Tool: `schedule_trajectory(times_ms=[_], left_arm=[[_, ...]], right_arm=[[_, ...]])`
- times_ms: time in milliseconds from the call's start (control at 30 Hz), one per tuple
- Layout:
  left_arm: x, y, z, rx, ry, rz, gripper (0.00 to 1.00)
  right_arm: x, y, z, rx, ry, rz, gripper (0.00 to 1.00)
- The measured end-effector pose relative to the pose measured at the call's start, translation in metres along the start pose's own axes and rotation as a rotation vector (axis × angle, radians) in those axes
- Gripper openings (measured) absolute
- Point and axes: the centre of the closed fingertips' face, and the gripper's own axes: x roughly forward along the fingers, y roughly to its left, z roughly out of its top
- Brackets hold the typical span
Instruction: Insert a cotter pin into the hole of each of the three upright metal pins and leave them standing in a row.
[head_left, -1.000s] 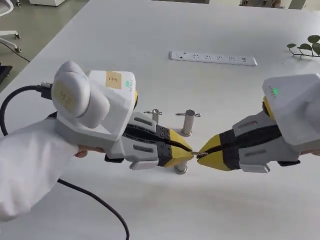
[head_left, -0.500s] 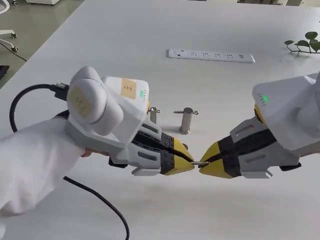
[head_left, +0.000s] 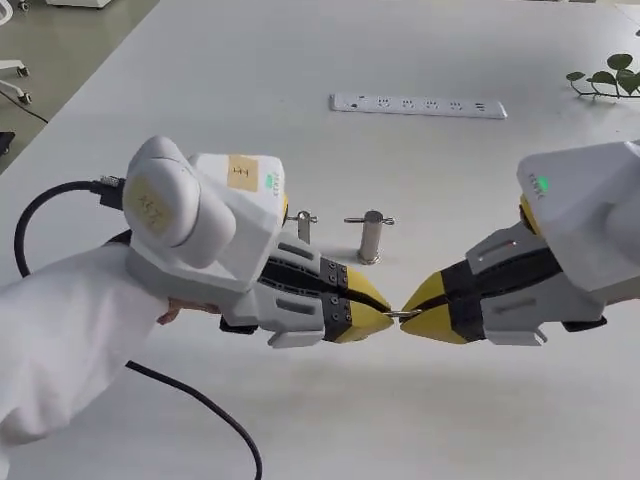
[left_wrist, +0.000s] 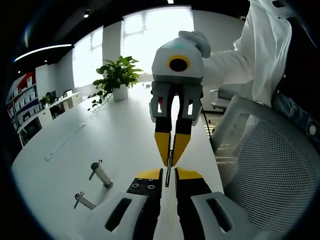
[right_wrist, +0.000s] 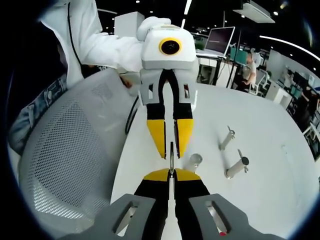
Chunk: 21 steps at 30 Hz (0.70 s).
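Note:
My right gripper (head_left: 405, 318) is shut on a thin cotter pin (head_left: 400, 315), holding it level toward my left gripper (head_left: 383, 316), tip to tip. In the left gripper view the cotter pin (left_wrist: 168, 167) reaches into the narrow gap between my left gripper's (left_wrist: 168, 175) jaws, which stand slightly apart. Two upright metal pins (head_left: 371, 237) (head_left: 303, 226) stand behind, each with a cotter pin through its top. A third metal pin (right_wrist: 192, 161) stands bare beside the left gripper's (right_wrist: 171, 150) tips; in the head view that gripper covers it.
A white power strip (head_left: 418, 104) lies at the back of the table and a potted plant (head_left: 605, 78) at the far right. A black cable (head_left: 200, 400) trails from the left gripper. A grey mesh chair (right_wrist: 65, 160) stands at the table's near edge.
Both grippers stay tip to tip with the cotter pin between them. The third pin's base, visible under the left tips a second ago, is now covered. The head camera has shifted.

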Motion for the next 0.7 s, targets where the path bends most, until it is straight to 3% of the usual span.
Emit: schedule_trajectory(times_ms=[100, 200, 300, 367, 700], left_arm=[[-0.001, 0.007, -0.007, -0.009, 0.016, 0.032, 0.23], [-0.003, 0.017, -0.015, -0.020, 0.022, 0.085, 0.24], [-0.005, 0.029, -0.015, -0.039, -0.019, 0.164, 0.27], [-0.005, 0.037, -0.020, -0.042, -0.010, 0.208, 0.29], [0.010, 0.043, -0.040, -0.123, 0.006, 0.210, 0.26]], right_arm=[[-0.002, -0.006, -0.004, 0.014, -0.002, -0.024, 0.00], [-0.004, -0.011, -0.008, 0.028, -0.005, -0.041, 0.00], [-0.006, -0.015, -0.012, 0.041, -0.003, -0.058, 0.00], [-0.006, -0.018, -0.015, 0.052, -0.002, -0.069, 0.00], [-0.001, -0.028, -0.030, 0.092, 0.013, -0.078, 0.00]])
